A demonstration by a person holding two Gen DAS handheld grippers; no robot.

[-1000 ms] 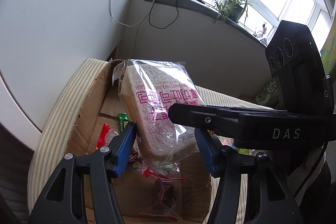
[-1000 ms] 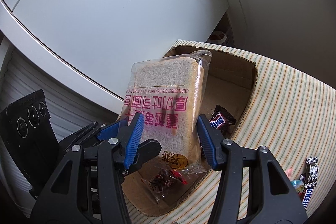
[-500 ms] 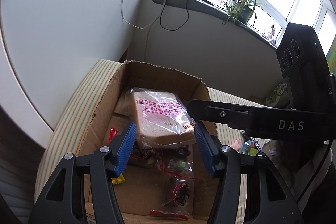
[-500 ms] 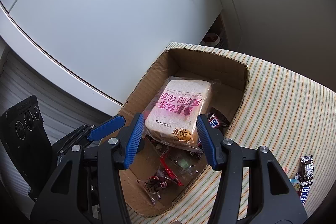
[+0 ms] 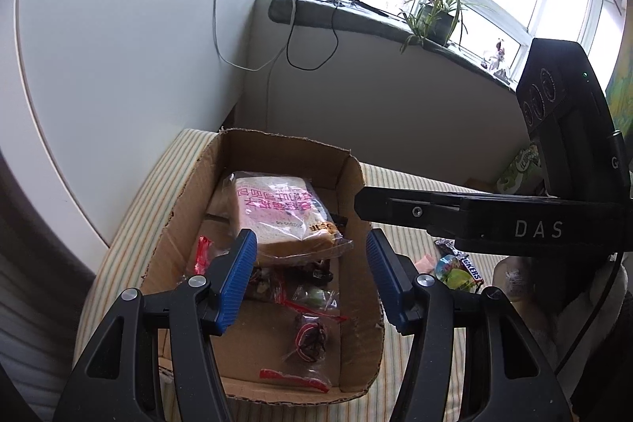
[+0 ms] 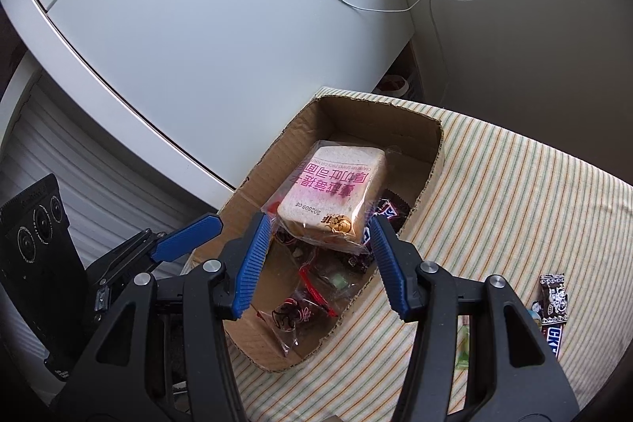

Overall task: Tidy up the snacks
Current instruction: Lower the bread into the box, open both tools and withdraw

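The left claw [image 5: 310, 279] hangs spread above the near half of the cardboard box [image 5: 176, 208], its blue pads [image 5: 237, 279] gripping nothing. The right claw [image 6: 318, 263] is likewise spread and empty, poised over the same box [image 6: 433, 161] from the other side; in the left wrist view its black body crosses just beyond the left claw's right finger.

The bagged bread [image 5: 277, 216] lies flat in the box, ahead of and below both claws, apart from every pad. In the right wrist view the bread [image 6: 336, 192] rests on top of other packets, with a dark Snickers wrapper [image 6: 385, 214] poking out beside it, just ahead of the right pad. Under the claws, nearer than the bread, sit small clear packets with red seals [image 6: 304, 299].

The box stands on a striped cloth [image 6: 514, 208]. To the right of the right claw, loose candy bars [image 6: 554, 299] lie on the cloth, well apart from the box.
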